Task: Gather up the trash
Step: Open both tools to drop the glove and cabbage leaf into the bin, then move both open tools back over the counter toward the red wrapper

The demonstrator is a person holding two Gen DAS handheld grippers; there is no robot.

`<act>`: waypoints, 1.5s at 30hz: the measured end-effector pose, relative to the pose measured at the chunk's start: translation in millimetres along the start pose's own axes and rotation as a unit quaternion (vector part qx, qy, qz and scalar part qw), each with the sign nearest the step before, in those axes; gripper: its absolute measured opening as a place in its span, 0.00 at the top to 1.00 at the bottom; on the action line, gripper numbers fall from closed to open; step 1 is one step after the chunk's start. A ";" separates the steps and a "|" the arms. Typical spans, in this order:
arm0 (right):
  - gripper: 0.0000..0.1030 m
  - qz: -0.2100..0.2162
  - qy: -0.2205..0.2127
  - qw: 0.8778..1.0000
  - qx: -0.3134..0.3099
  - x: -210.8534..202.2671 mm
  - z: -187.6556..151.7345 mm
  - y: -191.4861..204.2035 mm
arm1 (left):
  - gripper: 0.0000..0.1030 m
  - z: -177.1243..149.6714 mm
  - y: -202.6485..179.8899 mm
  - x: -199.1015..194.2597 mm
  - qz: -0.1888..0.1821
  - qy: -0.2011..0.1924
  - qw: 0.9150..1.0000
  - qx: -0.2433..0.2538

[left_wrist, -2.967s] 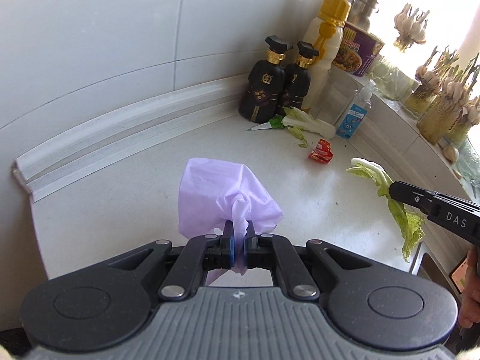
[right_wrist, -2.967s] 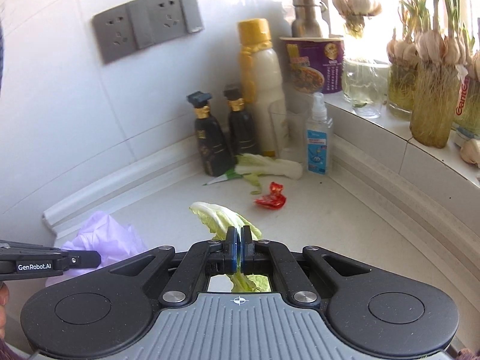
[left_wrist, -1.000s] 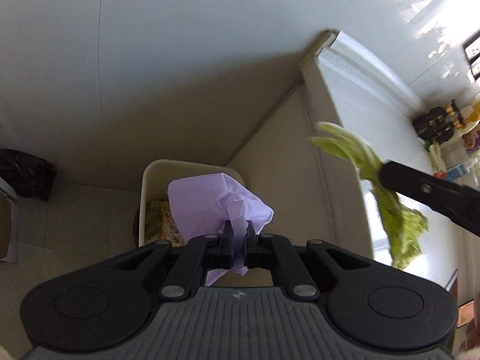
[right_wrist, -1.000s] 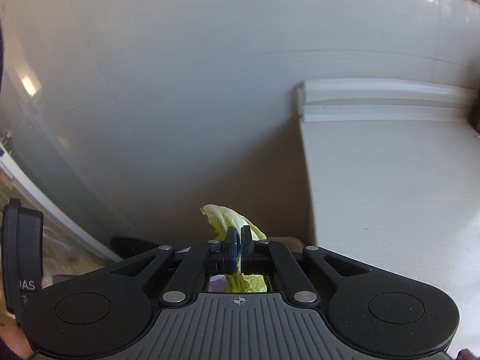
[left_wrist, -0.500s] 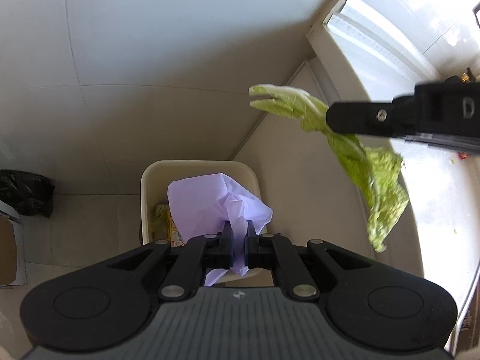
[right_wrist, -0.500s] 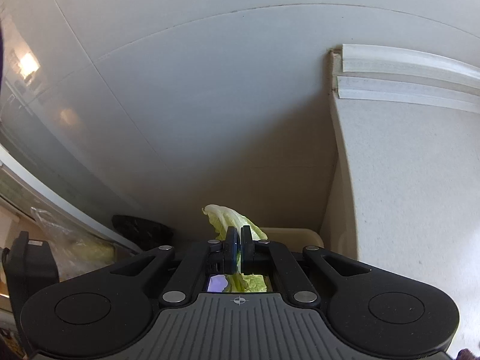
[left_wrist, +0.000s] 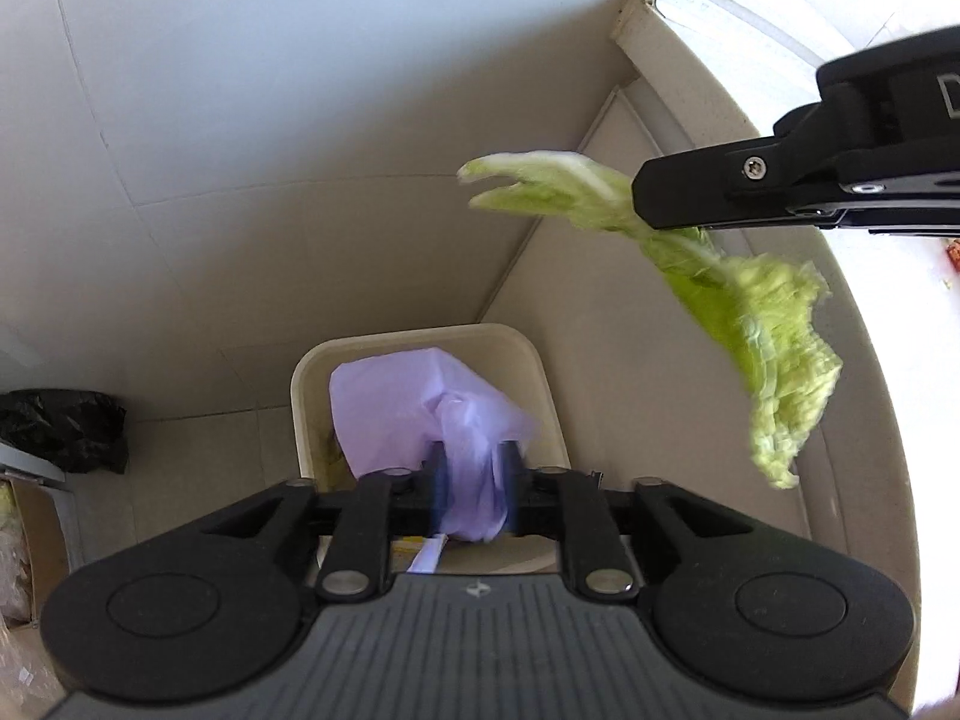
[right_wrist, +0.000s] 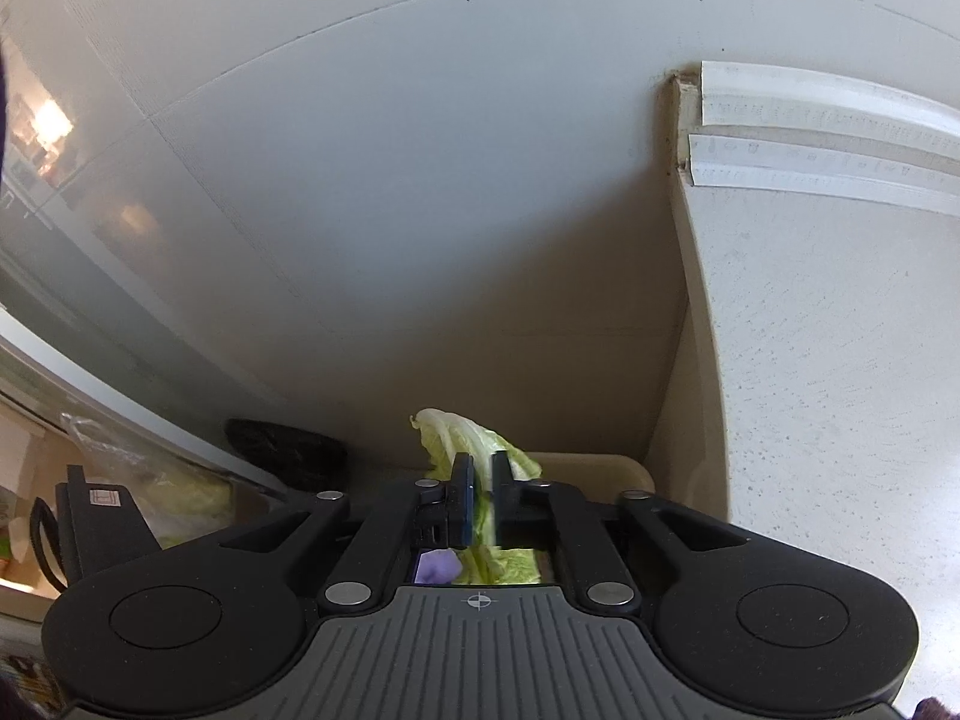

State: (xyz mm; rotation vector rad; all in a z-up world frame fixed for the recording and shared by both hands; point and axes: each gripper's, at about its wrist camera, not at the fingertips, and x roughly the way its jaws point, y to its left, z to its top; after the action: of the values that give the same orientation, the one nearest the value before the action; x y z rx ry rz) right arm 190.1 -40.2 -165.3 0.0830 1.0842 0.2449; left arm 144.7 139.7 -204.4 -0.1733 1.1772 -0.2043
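Note:
Straight below, a cream trash bin (left_wrist: 540,384) stands on the floor against the cabinet side. My left gripper (left_wrist: 474,480) hangs over it, jaws opening, with the crumpled purple plastic bag (left_wrist: 408,414) still bulging between the parted pads. From the right, my right gripper (left_wrist: 645,198) reaches in higher up, and a green cabbage leaf (left_wrist: 768,324) dangles from its tip. In the right wrist view that gripper (right_wrist: 480,474) is also opening: a gap shows between the pads, with the leaf (right_wrist: 456,438) loose in it above the bin's rim (right_wrist: 600,459).
The white countertop (right_wrist: 840,360) ends at right, its edge above the bin. A black plastic bag (left_wrist: 60,432) lies on the tiled floor left of the bin. A cardboard box (left_wrist: 30,528) sits at the far left. The grey wall is behind.
Both grippers went from shut to parted jaws. The purple bag has loosened and spread between the left pads. Both hands sank closer over the bin, and the right gripper moved in with the leaf.

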 end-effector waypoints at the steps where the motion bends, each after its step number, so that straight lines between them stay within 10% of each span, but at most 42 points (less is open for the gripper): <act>1: 0.89 0.003 0.002 1.000 0.004 6.5 2.9 -6.4 | 0.70 -1.2 0.2 -1.4 0.000 -0.002 1.000 0.002; 6: 0.57 0.013 0.004 1.000 0.016 3.9 3.3 -8.7 | 0.47 2.5 -4.2 5.9 0.004 0.003 1.000 0.005; 21: 0.30 0.021 -0.013 1.000 0.006 -7.3 9.6 -15.1 | 0.06 4.7 -14.5 -0.4 0.026 0.000 0.999 0.022; 30: 0.20 0.008 -0.058 0.998 -0.008 -46.4 4.3 -30.8 | 0.02 12.5 -20.7 -19.3 0.037 -0.014 0.998 0.049; 45: 0.10 -0.128 -0.173 0.975 -0.060 -153.3 -15.2 -117.0 | 0.01 53.9 -67.6 -47.9 0.044 -0.052 0.995 0.076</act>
State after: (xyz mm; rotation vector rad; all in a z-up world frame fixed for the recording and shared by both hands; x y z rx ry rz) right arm 127.0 -191.0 -61.8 -0.1187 0.7212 0.0580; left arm 172.4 87.6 -125.1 0.0019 1.0587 -0.2037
